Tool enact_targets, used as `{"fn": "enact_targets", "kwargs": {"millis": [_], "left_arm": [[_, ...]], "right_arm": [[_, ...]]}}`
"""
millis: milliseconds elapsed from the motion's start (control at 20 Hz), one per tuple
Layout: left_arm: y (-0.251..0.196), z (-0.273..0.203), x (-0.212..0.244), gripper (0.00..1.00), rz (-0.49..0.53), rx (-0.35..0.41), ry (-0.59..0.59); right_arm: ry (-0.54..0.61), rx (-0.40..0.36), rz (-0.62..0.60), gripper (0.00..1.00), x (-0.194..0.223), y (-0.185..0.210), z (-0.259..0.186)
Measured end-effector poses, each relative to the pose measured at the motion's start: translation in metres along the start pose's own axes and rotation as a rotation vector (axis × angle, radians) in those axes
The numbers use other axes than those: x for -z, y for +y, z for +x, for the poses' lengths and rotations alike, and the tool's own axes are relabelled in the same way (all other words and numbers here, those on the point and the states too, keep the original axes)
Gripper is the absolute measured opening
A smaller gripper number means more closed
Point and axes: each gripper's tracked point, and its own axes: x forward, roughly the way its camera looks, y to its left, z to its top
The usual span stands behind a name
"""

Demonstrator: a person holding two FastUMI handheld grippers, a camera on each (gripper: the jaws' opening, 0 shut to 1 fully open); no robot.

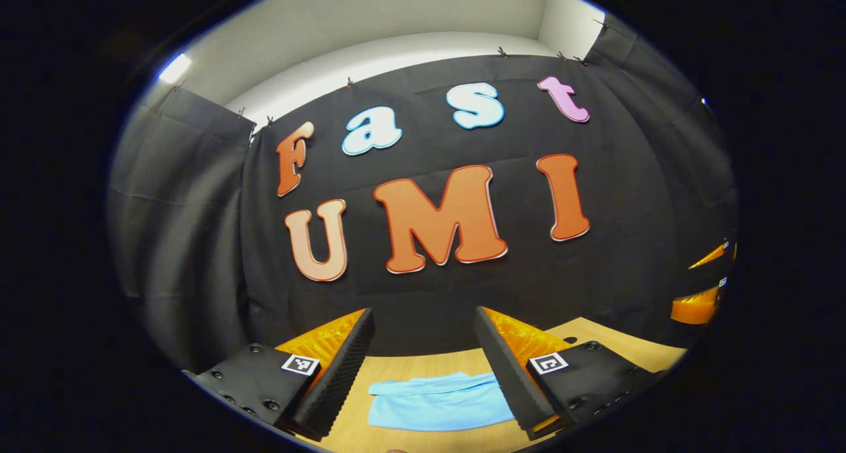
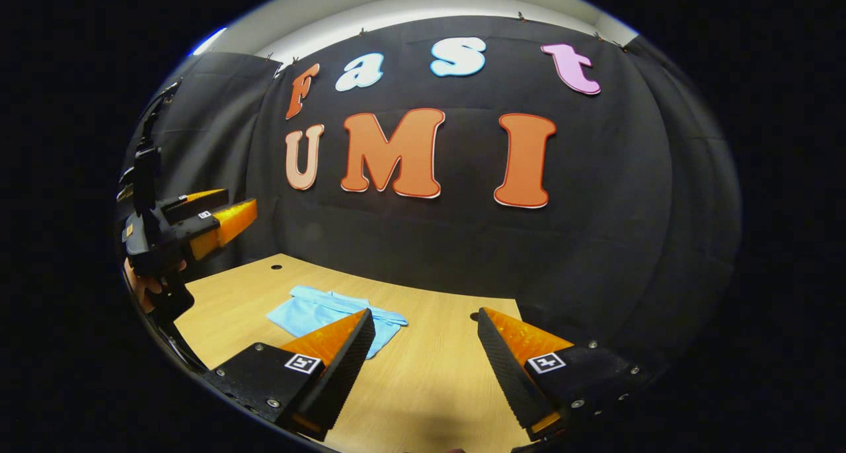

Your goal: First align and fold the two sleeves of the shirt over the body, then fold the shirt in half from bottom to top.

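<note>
A light blue shirt (image 1: 439,403) lies on the wooden table (image 1: 598,337) as a compact folded bundle, and I see no sleeves sticking out. In the left gripper view it lies below and between the fingers of my left gripper (image 1: 423,313), which is open and holds nothing, raised above the table. In the right gripper view the shirt (image 2: 317,311) lies left of centre, partly behind one finger of my right gripper (image 2: 424,314). That gripper is open too, with only table (image 2: 429,373) between its fingers. Both are clear of the cloth.
My left gripper (image 2: 241,200) hangs at the far left of the right gripper view, held by a hand (image 2: 142,284). The right gripper (image 1: 687,286) shows at the right edge of the left gripper view. The black booth wall stands behind the table. Small holes (image 2: 275,266) mark the tabletop.
</note>
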Motion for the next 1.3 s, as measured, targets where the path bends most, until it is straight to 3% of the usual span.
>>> {"fn": "enact_targets", "kwargs": {"millis": [150,450,700,1300], "left_arm": [[-0.012,-0.010,-0.016,1.00,-0.002,0.028,-0.017],[0.031,-0.020,-0.020,1.00,-0.005,0.006,-0.016],[0.065,-0.025,-0.006,0.99,-0.010,-0.017,0.027],[0.114,-0.035,-0.013,1.00,-0.046,-0.003,-0.004]], "right_arm": [[-0.016,-0.016,0.002,0.98,-0.003,0.001,-0.004],[-0.025,-0.033,-0.007,0.98,-0.013,0.028,-0.005],[-0.028,-0.015,-0.020,0.98,-0.021,0.044,-0.006],[-0.033,0.049,-0.040,0.98,-0.037,0.070,-0.015]]}}
